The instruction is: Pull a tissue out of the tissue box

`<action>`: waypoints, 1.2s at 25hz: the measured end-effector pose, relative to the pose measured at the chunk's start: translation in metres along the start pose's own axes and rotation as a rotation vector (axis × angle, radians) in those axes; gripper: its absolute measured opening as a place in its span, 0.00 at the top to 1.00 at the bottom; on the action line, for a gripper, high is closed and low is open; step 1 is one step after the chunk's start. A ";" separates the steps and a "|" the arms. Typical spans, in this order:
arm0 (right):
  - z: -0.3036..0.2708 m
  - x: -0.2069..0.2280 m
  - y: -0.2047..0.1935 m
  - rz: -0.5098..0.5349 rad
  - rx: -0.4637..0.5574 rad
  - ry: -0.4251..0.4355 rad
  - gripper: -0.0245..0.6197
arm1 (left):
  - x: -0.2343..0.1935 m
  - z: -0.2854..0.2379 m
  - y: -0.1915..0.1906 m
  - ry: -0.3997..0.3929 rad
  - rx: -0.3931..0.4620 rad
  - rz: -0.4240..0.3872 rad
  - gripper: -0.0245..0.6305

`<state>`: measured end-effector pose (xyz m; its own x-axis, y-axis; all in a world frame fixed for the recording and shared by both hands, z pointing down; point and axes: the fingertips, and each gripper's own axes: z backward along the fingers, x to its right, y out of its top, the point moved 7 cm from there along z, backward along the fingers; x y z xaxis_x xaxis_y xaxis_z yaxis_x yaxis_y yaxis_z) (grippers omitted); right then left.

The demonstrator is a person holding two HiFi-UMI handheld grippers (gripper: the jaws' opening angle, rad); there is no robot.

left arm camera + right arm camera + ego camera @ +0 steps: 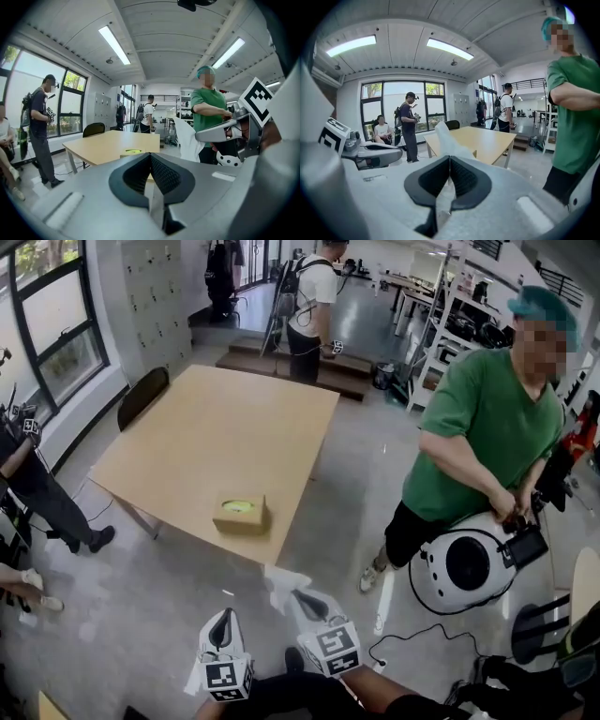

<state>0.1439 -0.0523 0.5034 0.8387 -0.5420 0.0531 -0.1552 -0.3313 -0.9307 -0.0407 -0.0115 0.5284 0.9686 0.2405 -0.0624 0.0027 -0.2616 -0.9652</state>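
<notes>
We have the tissue point(279, 581) pinched by one end in our right gripper point(298, 596), well clear of the box point(241, 513) on the table point(187, 427). The left gripper point(224, 615) is closed on nothing. The tissue looks feather-light, floppy and easy to tear, so go gently. No readable print anywhere.

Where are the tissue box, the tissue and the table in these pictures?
tissue box point(239, 523), head view, front cardboard side.
tissue point(281, 579), head view, white crumpled middle.
table point(216, 418), head view, bare wooden top.
</notes>
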 end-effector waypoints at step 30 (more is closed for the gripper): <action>0.093 -0.168 -0.028 -0.048 0.016 -0.095 0.97 | -0.063 0.149 -0.013 -0.088 0.039 -0.037 0.93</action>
<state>0.0557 0.1196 0.4866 0.8910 -0.4495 0.0639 -0.1059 -0.3426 -0.9335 -0.1390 0.1160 0.5072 0.9427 0.3304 -0.0470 0.0265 -0.2145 -0.9764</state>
